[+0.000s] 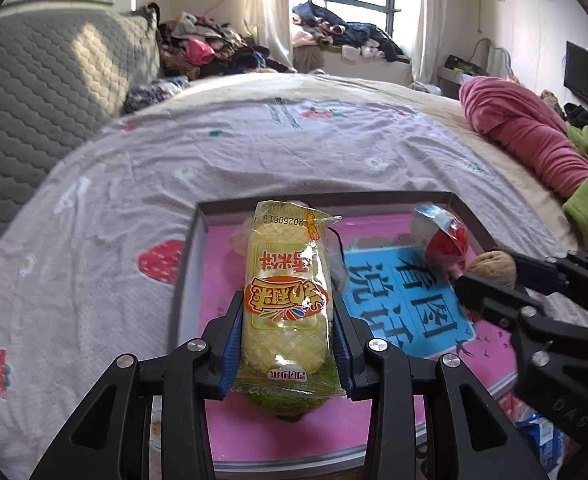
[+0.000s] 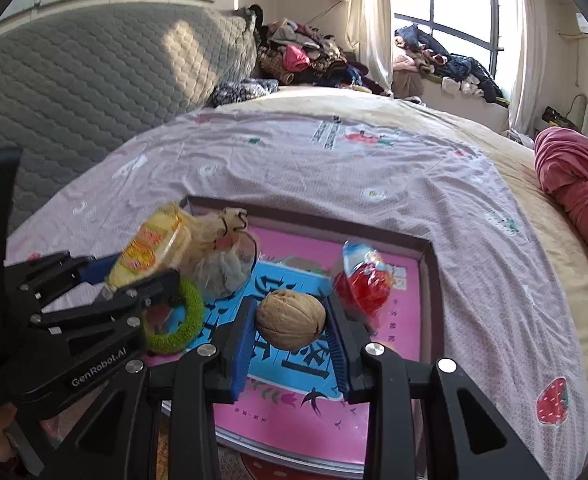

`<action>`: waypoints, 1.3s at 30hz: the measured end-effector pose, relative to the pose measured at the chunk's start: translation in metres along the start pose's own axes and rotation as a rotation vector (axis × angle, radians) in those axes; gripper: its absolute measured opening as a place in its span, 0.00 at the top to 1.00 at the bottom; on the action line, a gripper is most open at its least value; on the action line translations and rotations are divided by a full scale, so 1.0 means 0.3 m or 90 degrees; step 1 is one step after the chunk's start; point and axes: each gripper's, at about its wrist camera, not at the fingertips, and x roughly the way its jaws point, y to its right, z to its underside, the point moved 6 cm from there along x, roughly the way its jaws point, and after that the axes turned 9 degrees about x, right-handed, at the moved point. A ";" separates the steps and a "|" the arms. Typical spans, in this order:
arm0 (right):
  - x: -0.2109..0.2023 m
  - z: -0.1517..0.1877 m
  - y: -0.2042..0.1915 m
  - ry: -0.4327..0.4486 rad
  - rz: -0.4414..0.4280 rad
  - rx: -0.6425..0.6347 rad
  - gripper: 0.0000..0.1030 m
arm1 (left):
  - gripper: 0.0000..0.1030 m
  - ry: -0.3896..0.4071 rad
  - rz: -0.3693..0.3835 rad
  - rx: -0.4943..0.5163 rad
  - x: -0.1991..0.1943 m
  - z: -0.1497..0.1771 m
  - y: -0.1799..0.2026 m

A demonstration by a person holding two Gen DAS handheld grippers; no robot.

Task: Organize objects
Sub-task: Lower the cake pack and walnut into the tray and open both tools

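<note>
Plainly, yellow crinkly snack packet [image 1: 286, 296]; tan wrinkled walnut [image 2: 290, 319].

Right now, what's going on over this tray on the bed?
A person works two handheld grippers over a shallow tray with a pink picture lining, set on a bed. The left gripper is shut on a yellow snack packet; the right gripper is shut on a walnut. Both items are held above the tray. Already lying in it are a red wrapped sweet, a green knitted ring and a small mesh pouch.
</note>
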 end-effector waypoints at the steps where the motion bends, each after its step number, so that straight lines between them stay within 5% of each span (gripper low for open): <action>1: 0.010 0.006 -0.001 -0.007 0.002 -0.001 0.67 | 0.61 -0.003 -0.002 0.001 0.007 0.005 0.001; 39: 0.190 0.127 0.008 -0.122 0.043 -0.016 0.66 | 0.61 -0.040 0.002 -0.004 0.100 0.064 -0.013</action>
